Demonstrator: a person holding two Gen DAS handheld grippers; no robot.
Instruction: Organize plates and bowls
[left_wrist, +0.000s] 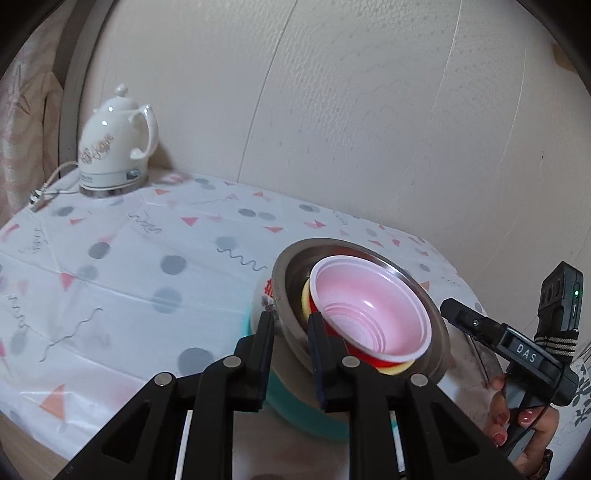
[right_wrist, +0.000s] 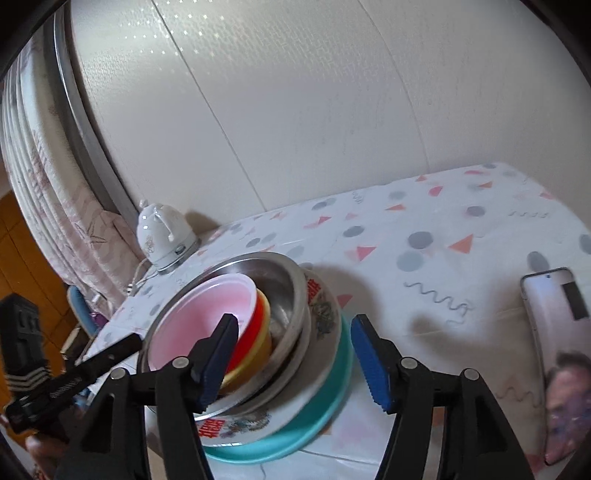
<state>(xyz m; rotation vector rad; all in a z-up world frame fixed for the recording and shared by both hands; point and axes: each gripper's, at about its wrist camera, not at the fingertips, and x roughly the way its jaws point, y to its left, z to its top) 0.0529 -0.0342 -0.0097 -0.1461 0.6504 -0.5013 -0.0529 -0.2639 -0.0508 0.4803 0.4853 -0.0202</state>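
In the left wrist view, the left gripper (left_wrist: 291, 317) has its jaws clamped on the rim of a steel bowl (left_wrist: 439, 328), one finger outside the wall and the other inside, and the bowl tilts toward the camera. Nested inside it are a yellow bowl (left_wrist: 306, 301), a red bowl (left_wrist: 364, 356) and, innermost, a pink bowl (left_wrist: 373, 310). Under the steel bowl sit a white printed bowl (left_wrist: 260, 299) and a teal plate (left_wrist: 295, 406), the stack standing near the right edge of the table (left_wrist: 122, 258), which has a cloth of grey dots and pink triangles. A white kettle (left_wrist: 116, 147) stands at the far left corner against the wall. At the right, the right gripper (left_wrist: 452, 308) shows only partly, held by a hand (left_wrist: 517, 417); from here I cannot tell how its jaws stand. In the right wrist view, the right gripper (right_wrist: 295, 354) has its jaws wide apart, the left finger over the pink bowl (right_wrist: 199, 325) and the right finger beside the teal plate (right_wrist: 332, 391), gripping nothing. The steel bowl (right_wrist: 291, 295) leans on the white printed bowl (right_wrist: 325, 314). A phone (right_wrist: 554, 332) lies near the right edge of the table (right_wrist: 443, 236), and the kettle (right_wrist: 162, 232) is at the far corner.
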